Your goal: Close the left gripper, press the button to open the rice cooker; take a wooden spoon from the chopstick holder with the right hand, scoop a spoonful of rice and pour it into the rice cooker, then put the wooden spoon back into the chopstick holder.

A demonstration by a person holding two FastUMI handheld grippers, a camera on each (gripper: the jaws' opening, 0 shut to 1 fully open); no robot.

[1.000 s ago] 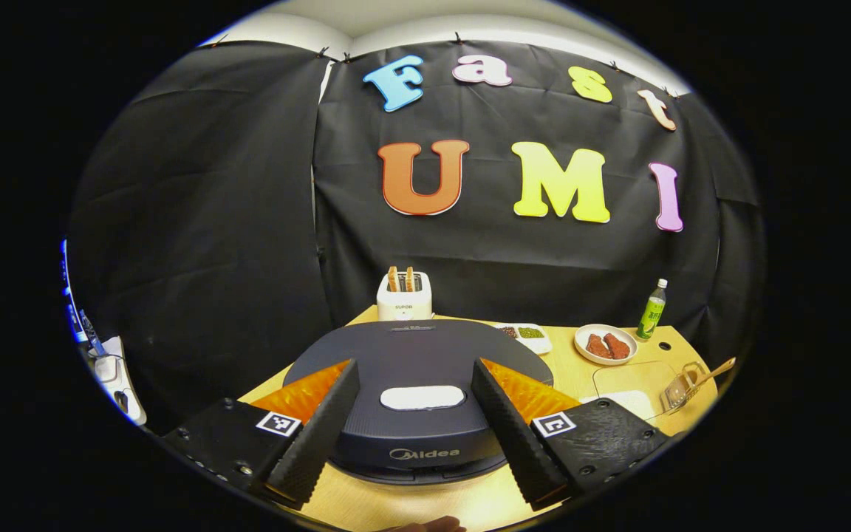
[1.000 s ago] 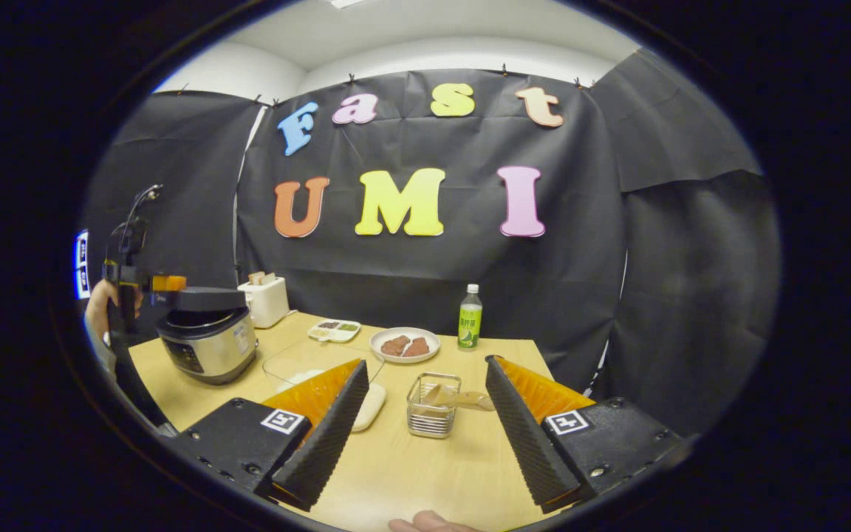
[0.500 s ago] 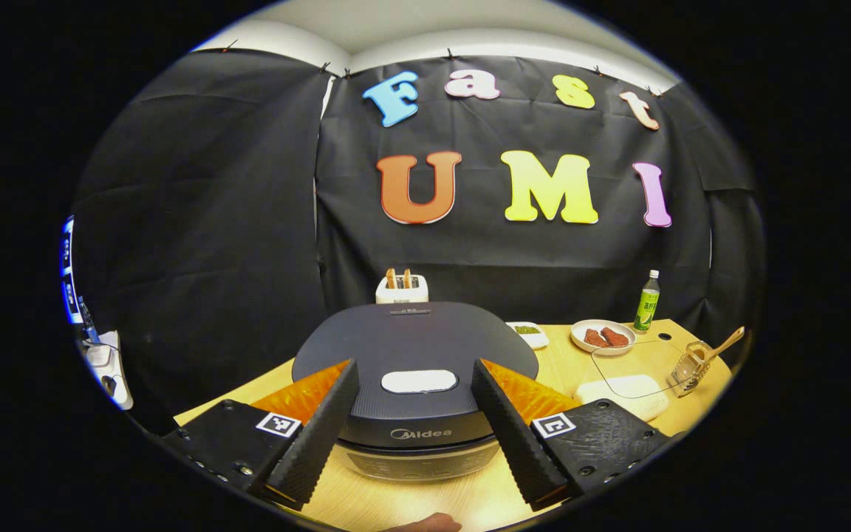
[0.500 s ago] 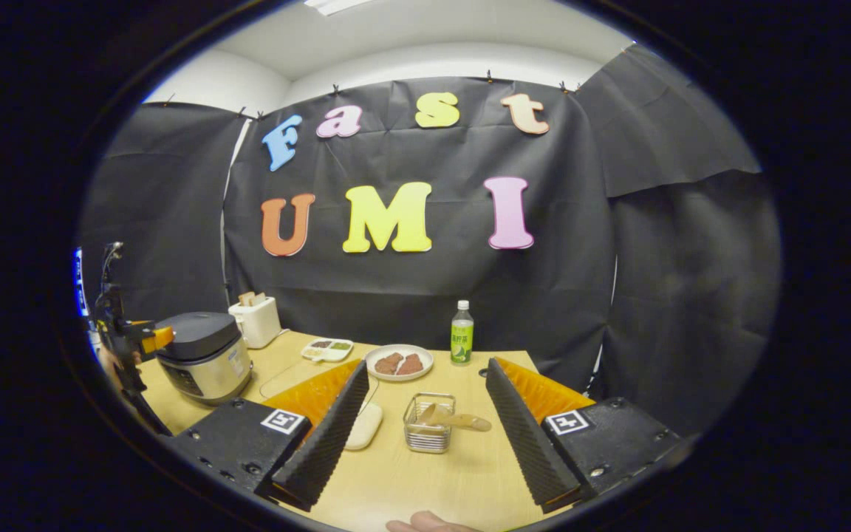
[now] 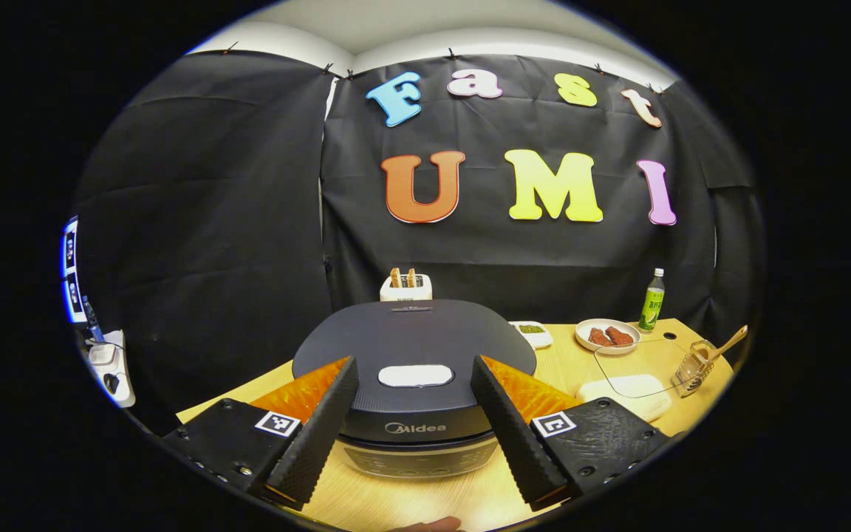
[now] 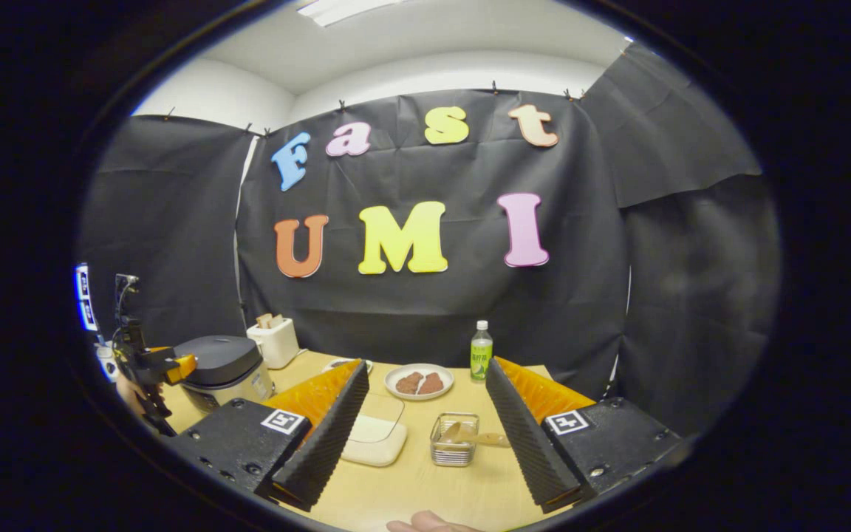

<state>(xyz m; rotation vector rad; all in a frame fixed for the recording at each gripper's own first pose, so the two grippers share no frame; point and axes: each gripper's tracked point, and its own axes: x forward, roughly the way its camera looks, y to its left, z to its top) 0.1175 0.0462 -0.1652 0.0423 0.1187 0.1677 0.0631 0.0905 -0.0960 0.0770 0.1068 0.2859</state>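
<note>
both grippers' jaws gape; wooden spoon (image 6: 479, 437) lies in chopstick holder (image 6: 453, 451), rice cooker (image 5: 414, 369) lidded.

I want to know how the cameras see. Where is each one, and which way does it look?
Left gripper view: rides the left gripper, facing the dark-lidded rice cooker; its open fingers and a fingertip show.
Right gripper view: rides the right gripper, facing the wire chopstick holder; its open fingers and a fingertip show.
Both share cooker, holder, green bottle, wooden table.
</note>
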